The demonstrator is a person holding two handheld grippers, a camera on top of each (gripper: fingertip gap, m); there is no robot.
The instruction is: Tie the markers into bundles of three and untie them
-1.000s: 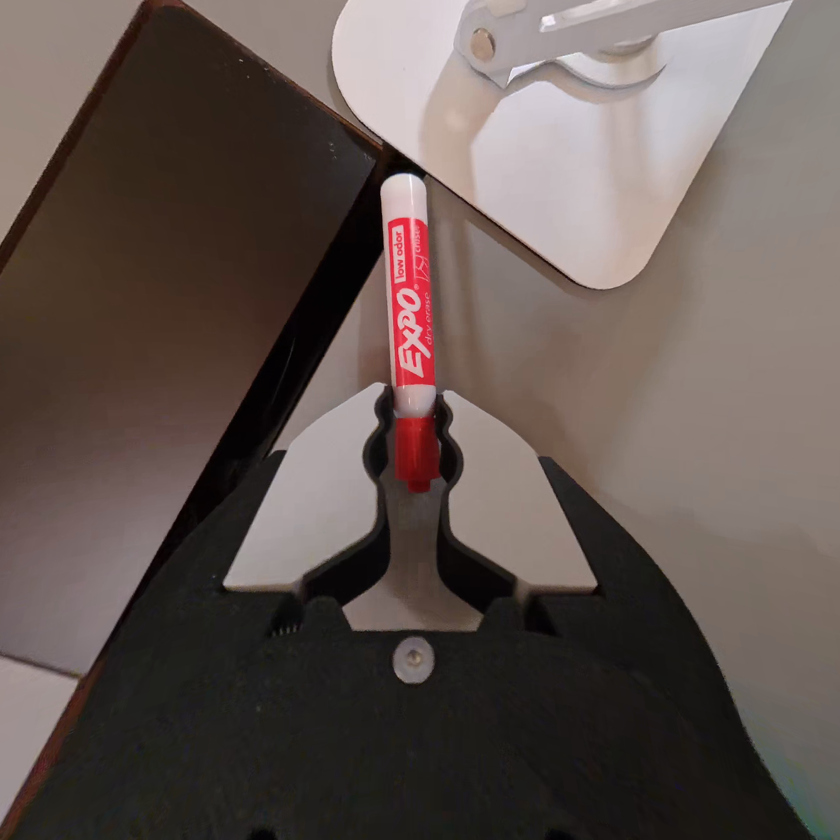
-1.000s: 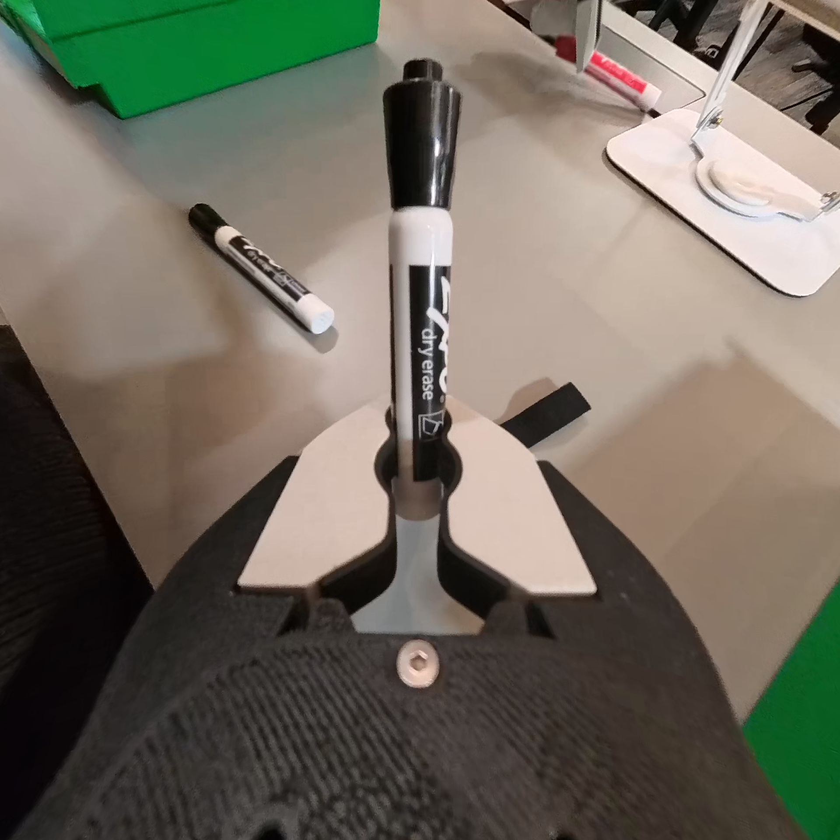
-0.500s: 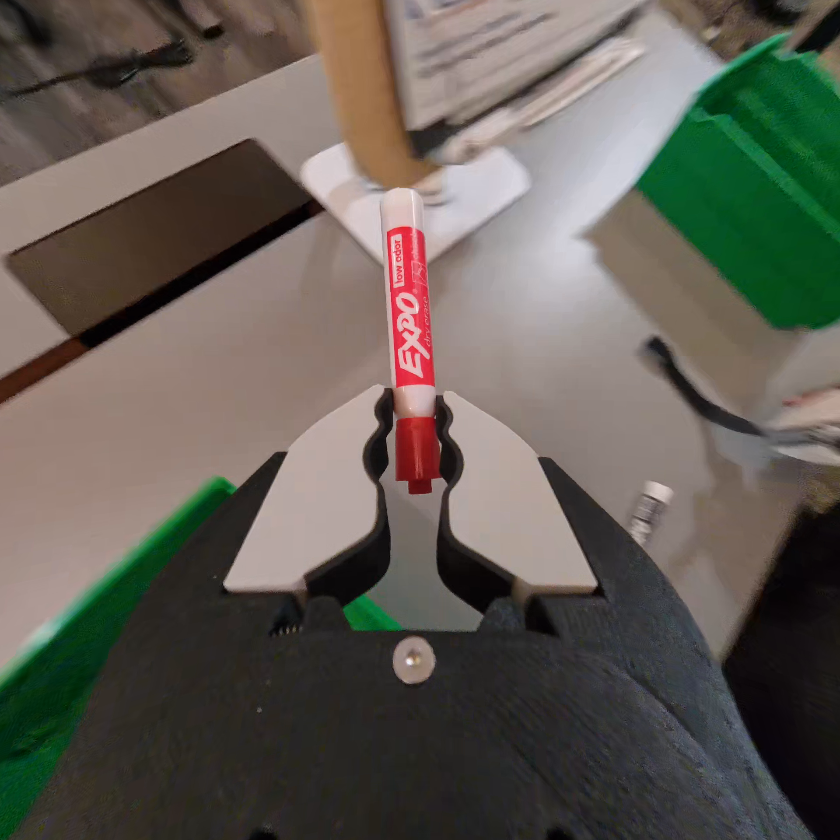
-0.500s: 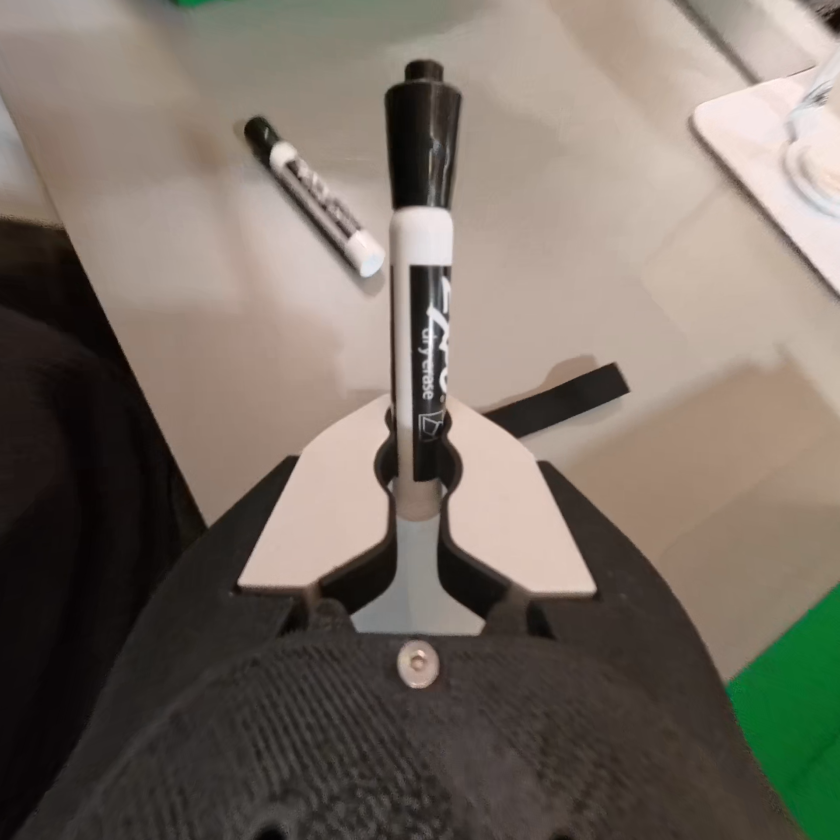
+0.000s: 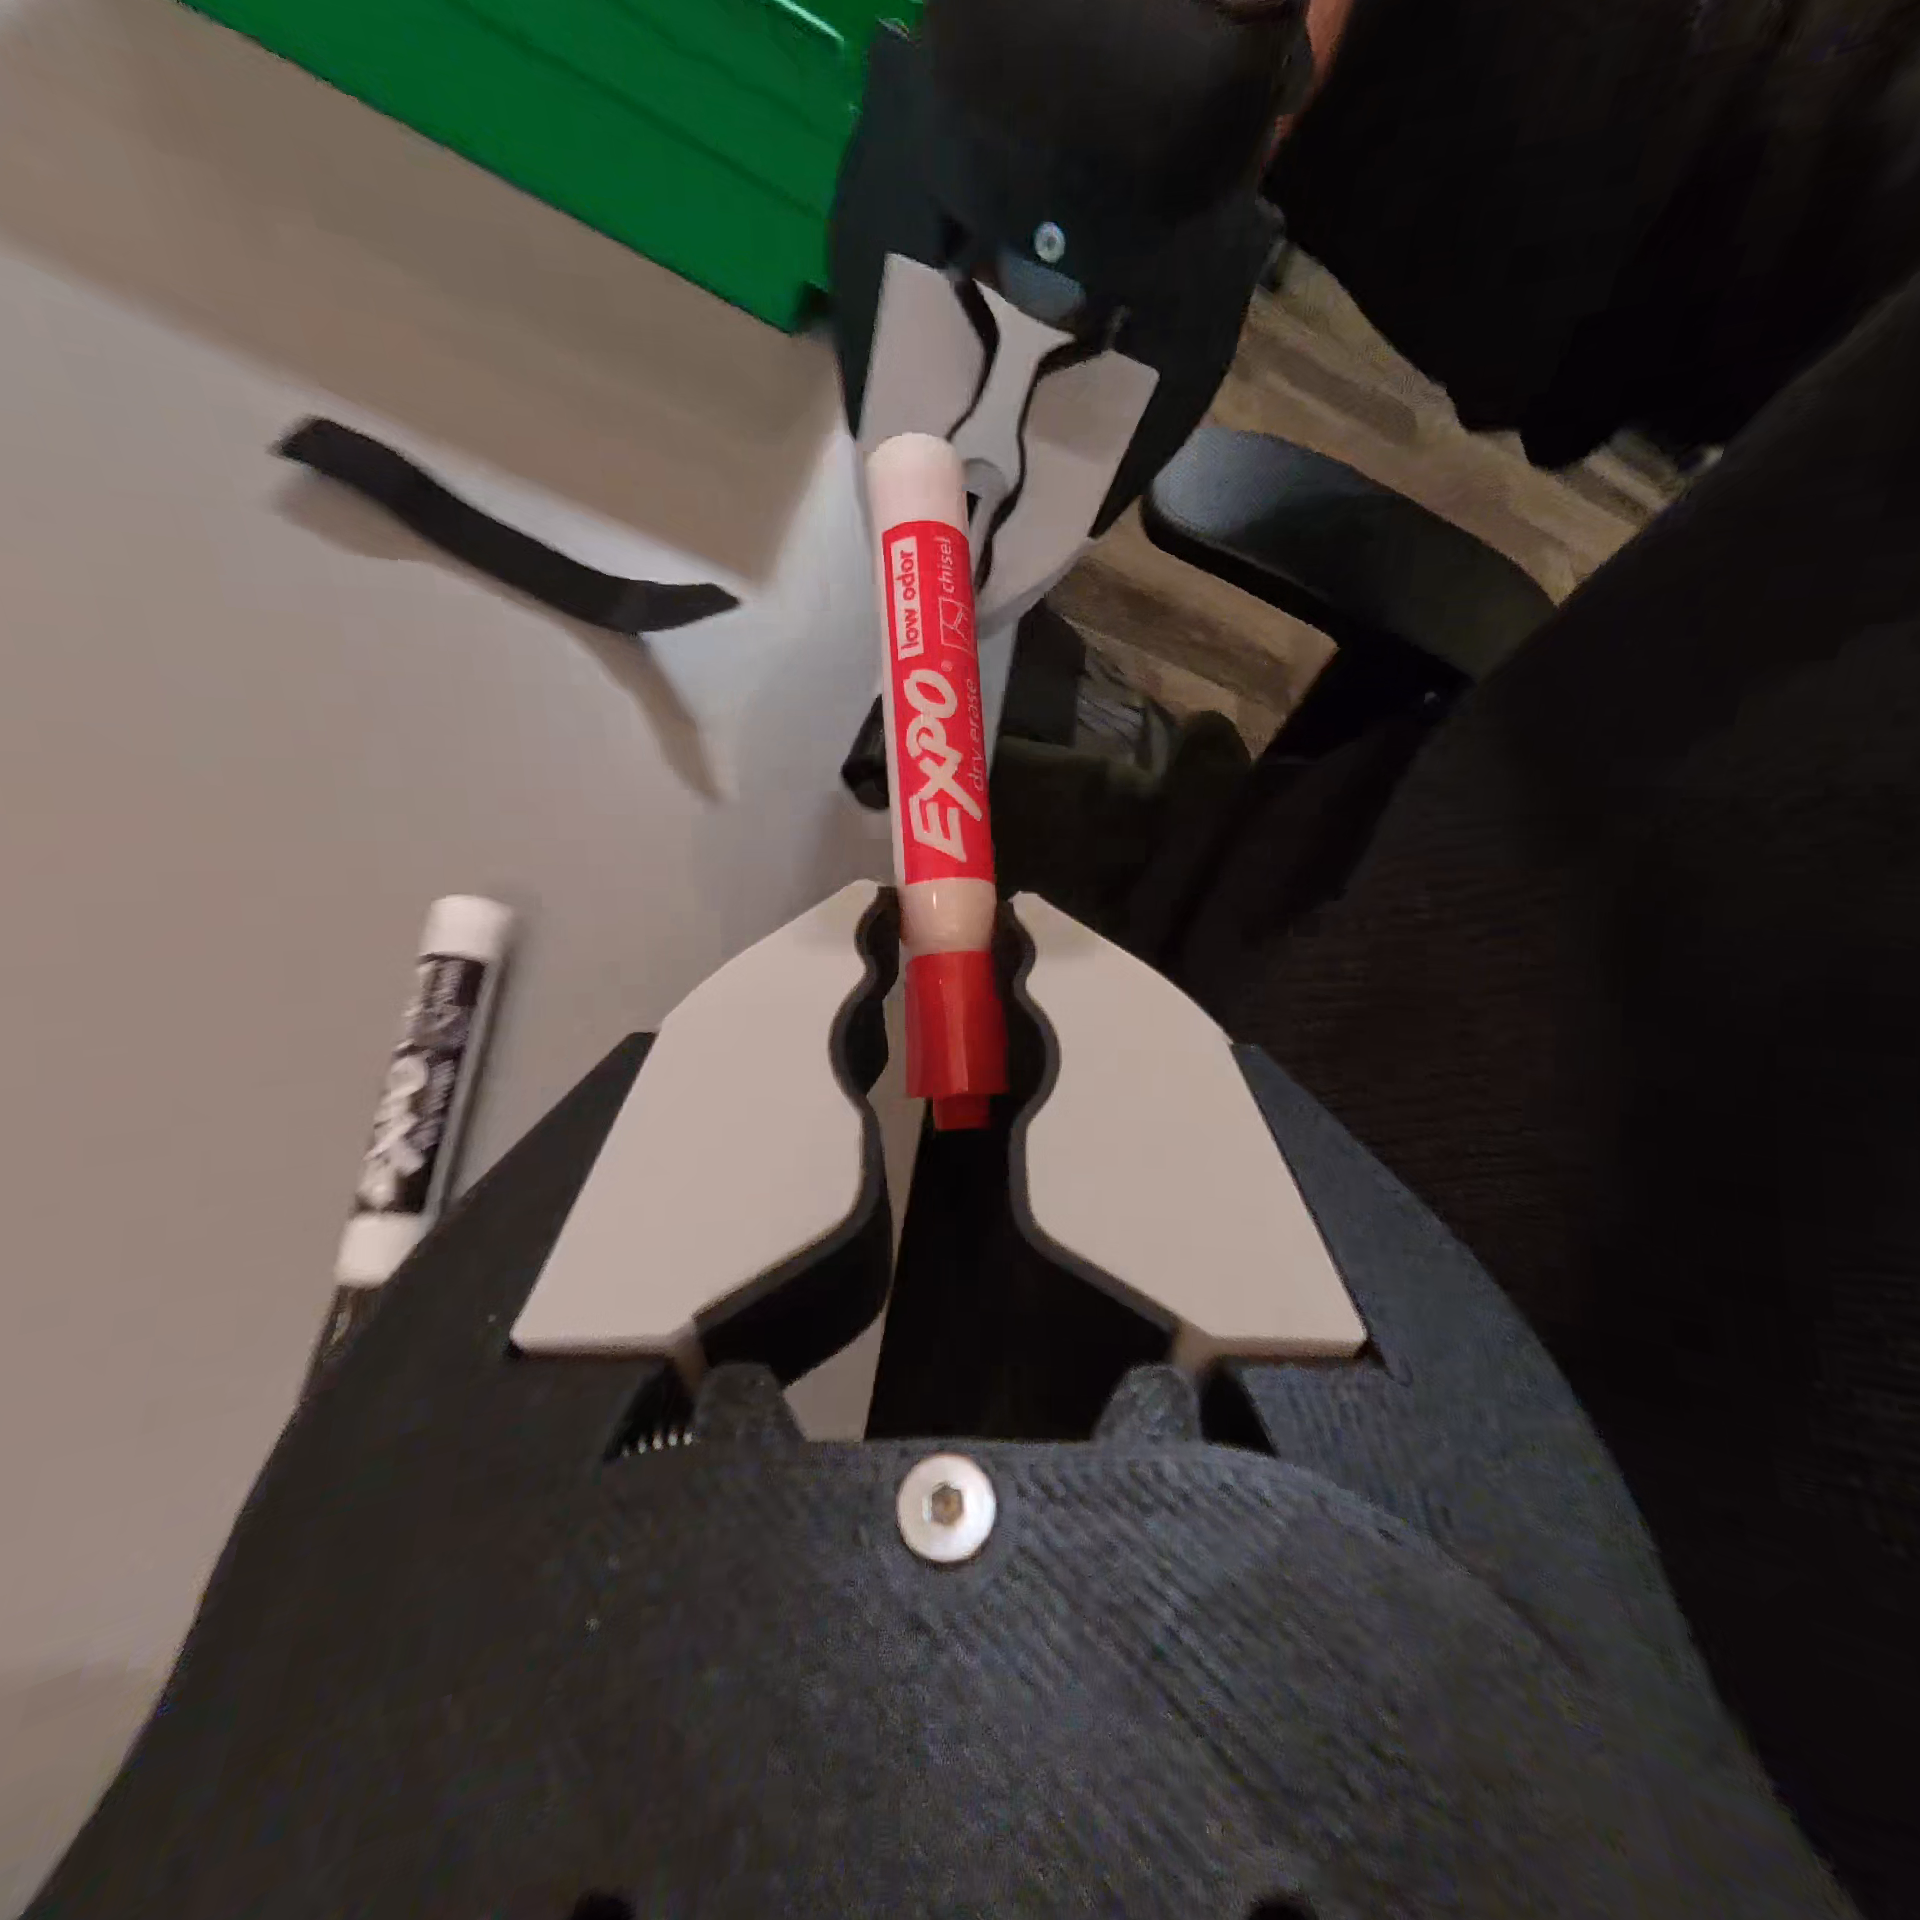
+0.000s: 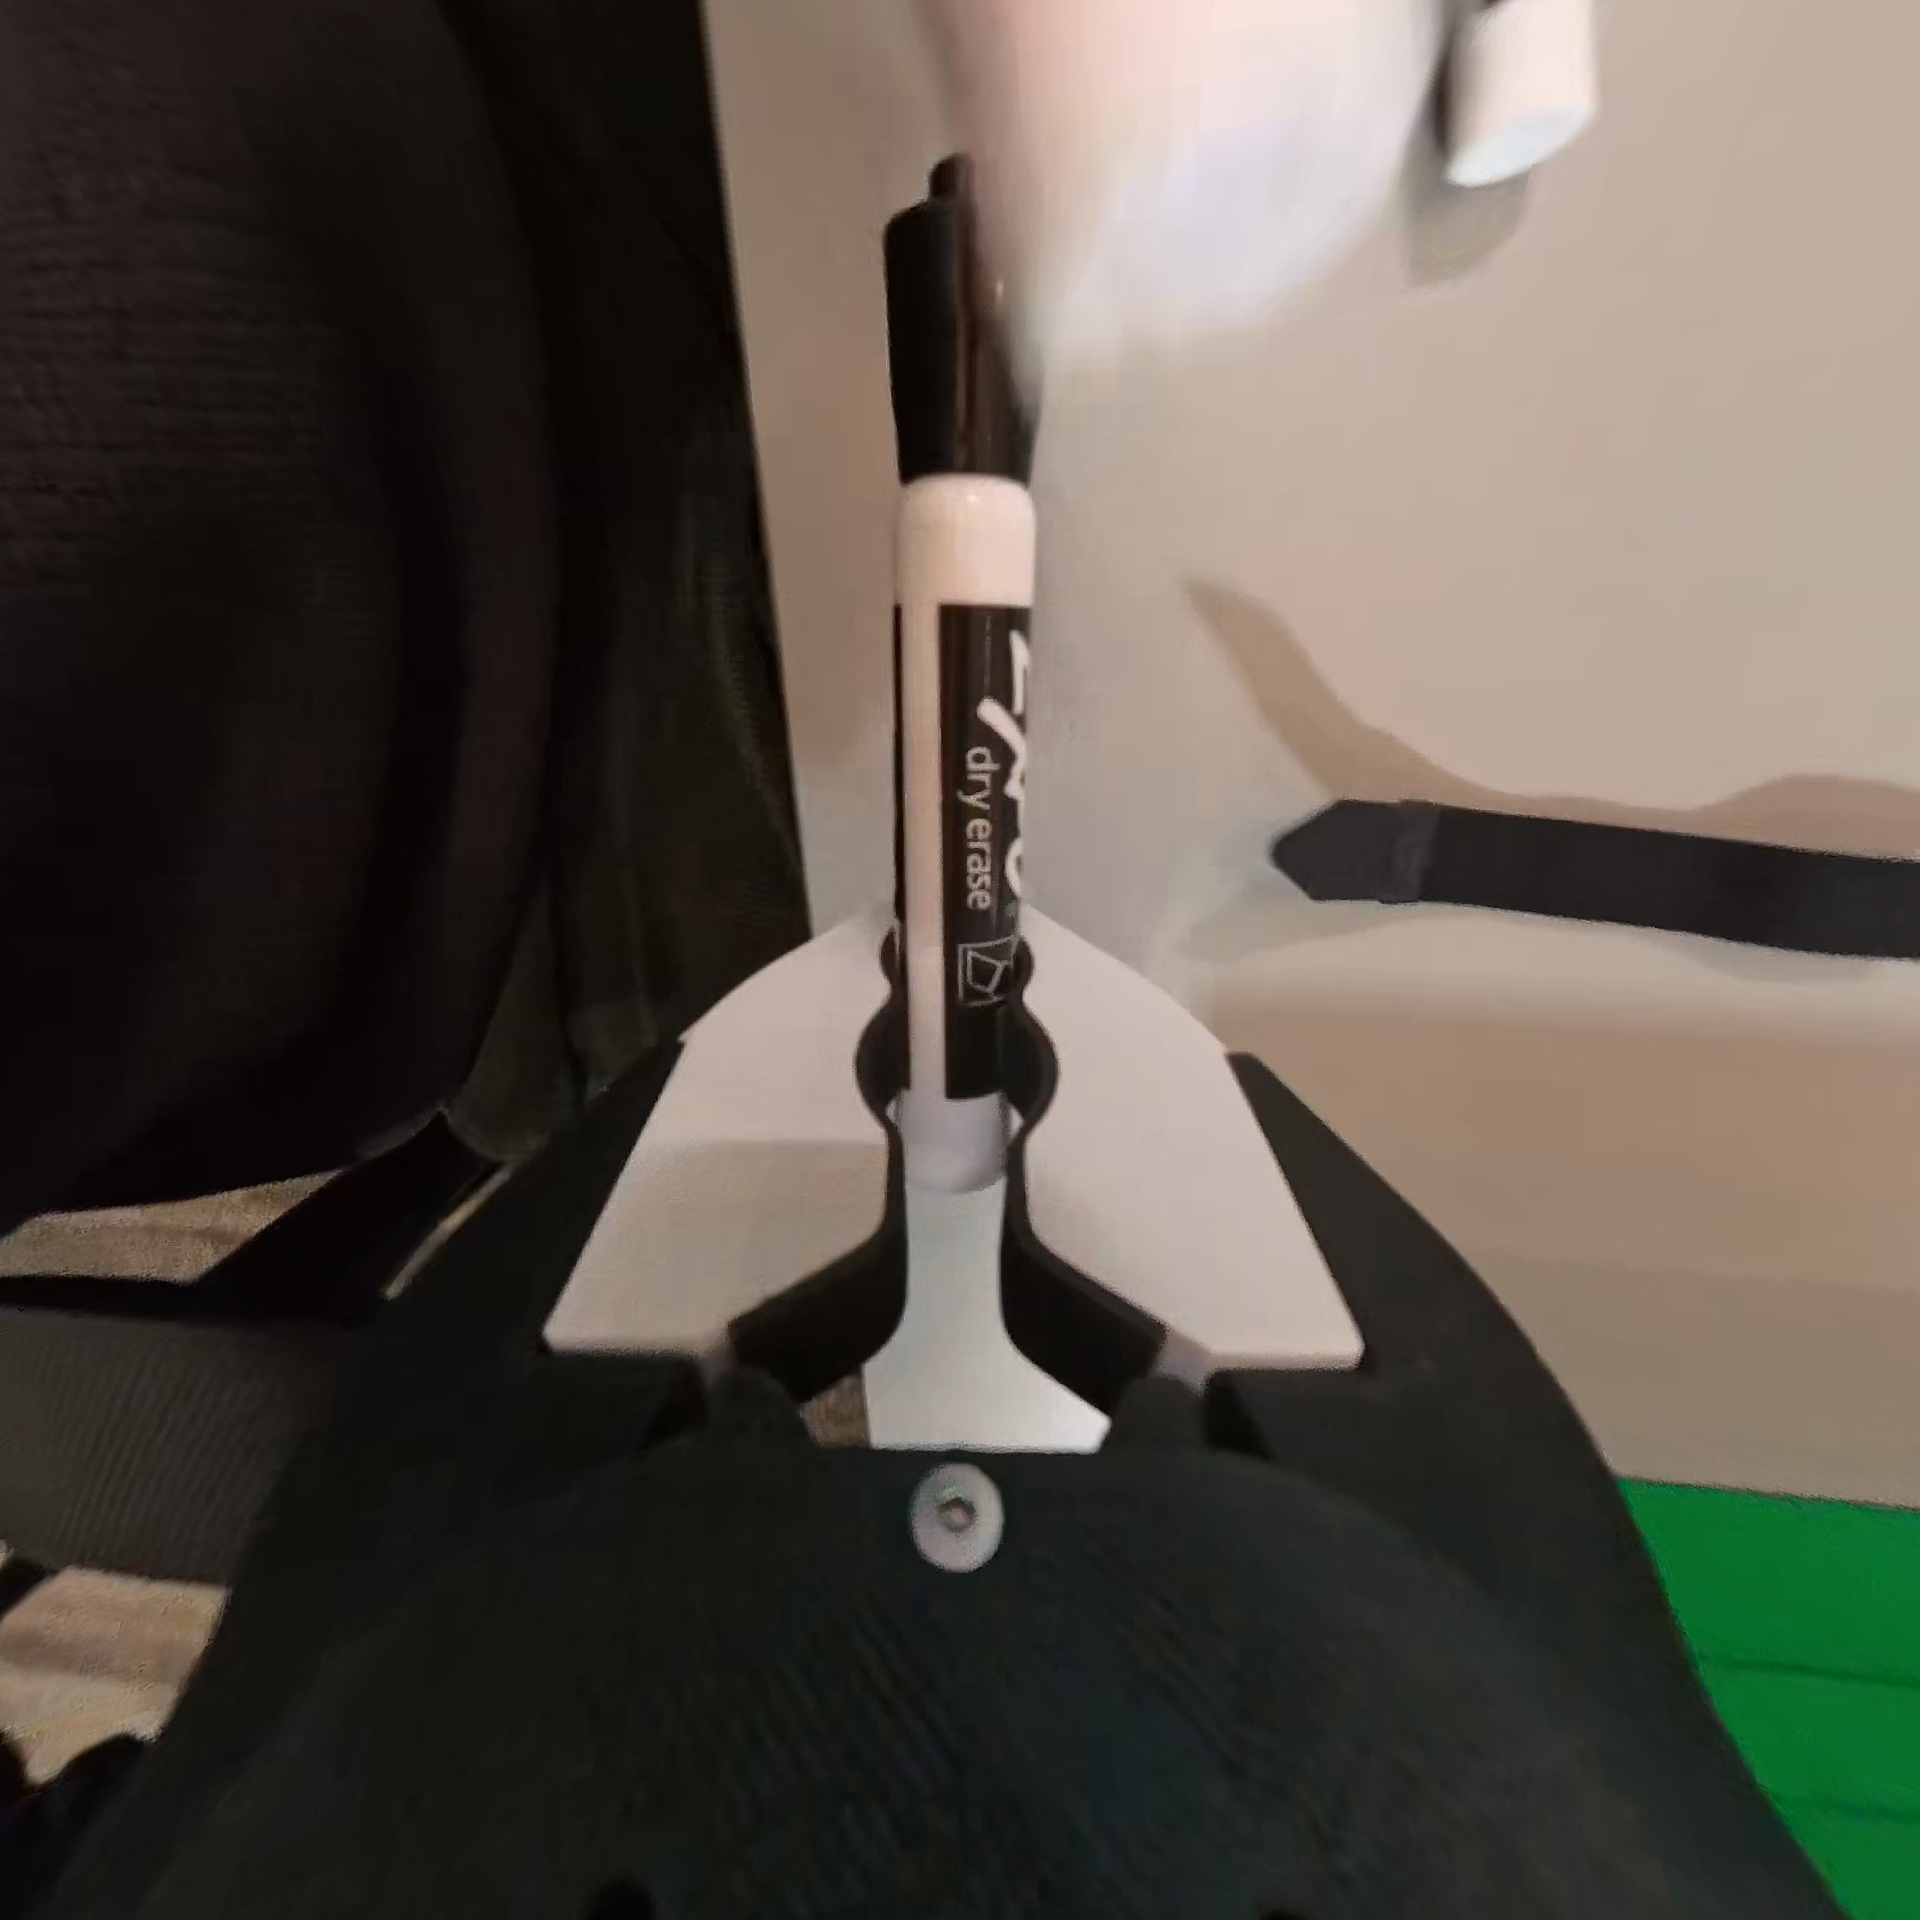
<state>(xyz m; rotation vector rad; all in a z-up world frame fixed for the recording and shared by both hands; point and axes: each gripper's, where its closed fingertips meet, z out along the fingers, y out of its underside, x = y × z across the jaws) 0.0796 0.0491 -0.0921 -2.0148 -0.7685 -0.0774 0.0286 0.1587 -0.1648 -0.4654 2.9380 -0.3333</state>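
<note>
My left gripper [image 5: 943,925] is shut on a red dry-erase marker [image 5: 933,717], gripping it by its red cap end; the white barrel points forward toward the right gripper [image 5: 992,488], which faces it close by. My right gripper [image 6: 958,951] is shut on a black dry-erase marker [image 6: 961,665], held by its white tail with the black cap pointing forward. A second black marker [image 5: 421,1091] lies loose on the grey table [image 5: 208,727] to the left of my left gripper. The view ahead of the right gripper is blurred.
A black strap [image 5: 488,540] lies on the table; it also shows in the right wrist view [image 6: 1600,873]. A green bin [image 5: 582,135] stands at the back, and a green edge [image 6: 1797,1621] sits low right. A black office chair [image 5: 1558,831] and dark clothing [image 6: 312,520] are beside the table edge. Spacing between my two grippers at the tips: around 15 cm.
Both grippers swung round to face each other, each still holding its marker. The white stand base and dark panel left the left view; the right view now looks along the table edge.
</note>
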